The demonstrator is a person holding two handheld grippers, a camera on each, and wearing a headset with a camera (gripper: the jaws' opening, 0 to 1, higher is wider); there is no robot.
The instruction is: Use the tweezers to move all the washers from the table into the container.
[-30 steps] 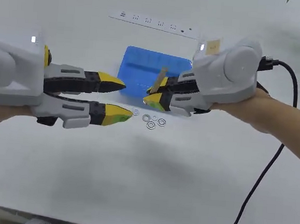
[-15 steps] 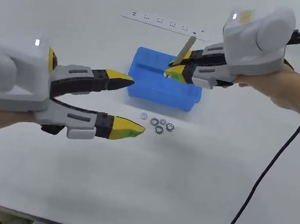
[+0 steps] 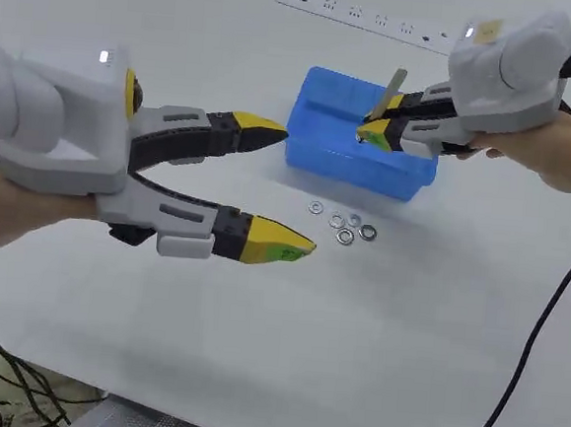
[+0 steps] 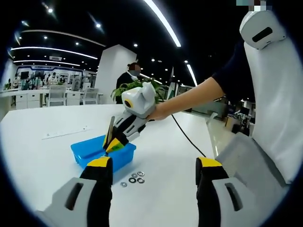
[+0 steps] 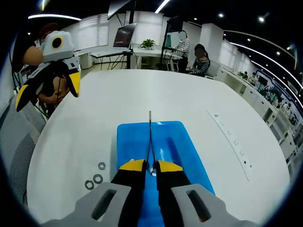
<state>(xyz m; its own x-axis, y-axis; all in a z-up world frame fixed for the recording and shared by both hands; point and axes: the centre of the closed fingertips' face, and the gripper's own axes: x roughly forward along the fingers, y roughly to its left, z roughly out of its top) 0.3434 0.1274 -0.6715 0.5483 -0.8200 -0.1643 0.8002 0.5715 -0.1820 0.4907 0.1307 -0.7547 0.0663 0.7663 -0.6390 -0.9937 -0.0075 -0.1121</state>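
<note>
The right gripper (image 3: 371, 133) hangs over the blue rectangular plastic container (image 3: 329, 163). Its yellow-tipped jaws are pressed together on a pair of slim metal tweezers (image 3: 395, 84), which stick out past the jaw tips at a slant. In the right gripper view the tweezers run forward above the container's inside. Whether they carry a washer cannot be told.

The small silver metal ring washers (image 3: 344, 237), five in a loose cluster, lie on the white desk (image 3: 353, 357). They are just beside the container's near wall, outside it.

The left gripper (image 3: 282, 189) is held above the desk to the left of the washers. Its jaws are spread wide with nothing between them, and the tips point toward the container.

A white power strip (image 3: 380, 23) lies beyond the container. A black cable (image 3: 537, 327) trails from the right gripper across the desk.
</note>
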